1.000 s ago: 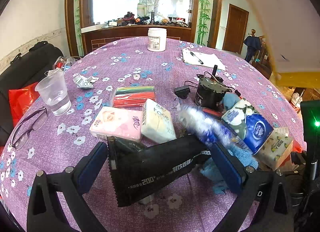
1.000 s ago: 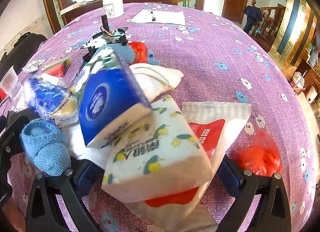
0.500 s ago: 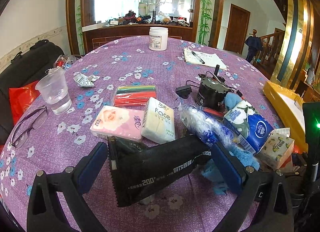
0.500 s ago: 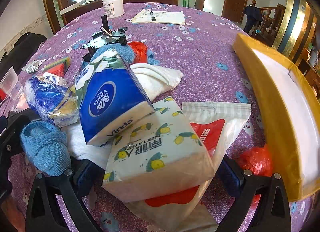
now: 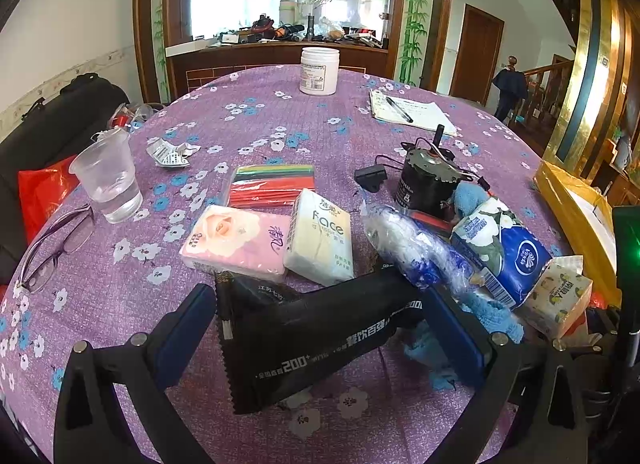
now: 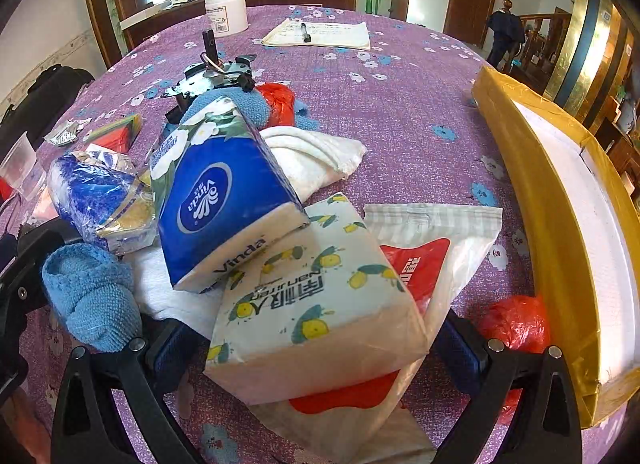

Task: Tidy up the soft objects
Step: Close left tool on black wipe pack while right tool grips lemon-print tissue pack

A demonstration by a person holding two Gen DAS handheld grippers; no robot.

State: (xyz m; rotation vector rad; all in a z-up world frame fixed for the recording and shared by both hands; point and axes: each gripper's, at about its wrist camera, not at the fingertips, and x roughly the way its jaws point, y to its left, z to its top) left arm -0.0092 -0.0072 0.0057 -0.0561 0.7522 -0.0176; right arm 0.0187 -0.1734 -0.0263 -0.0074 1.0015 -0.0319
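Note:
My left gripper point(image 5: 318, 338) is open, its fingers either side of a black tissue pack point(image 5: 316, 336) lying on the purple tablecloth. Beyond it lie a pink tissue pack point(image 5: 236, 242), a cream "Face" pack point(image 5: 320, 238) and a blue plastic-wrapped bundle point(image 5: 420, 256). My right gripper point(image 6: 316, 348) is open around a lemon-print tissue pack point(image 6: 316, 300) resting on a red-and-white bag point(image 6: 424, 264). A blue Vinda pack point(image 6: 224, 192) leans on it. A blue knitted cloth point(image 6: 92, 296) and a white towel point(image 6: 316, 158) lie nearby.
A yellow box point(image 6: 560, 224) with a white inside lies along the right table edge. A black motor point(image 5: 424, 180), a cup of water point(image 5: 108, 176), glasses point(image 5: 56, 244), a coloured straw pack point(image 5: 272, 184), a white jar point(image 5: 319, 70), a notepad with pen point(image 5: 408, 114) and red plastic point(image 6: 516, 324) are on the table.
The yellow box came down from above into view and now rests at the right table edge. Both grippers and the packs have stayed put.

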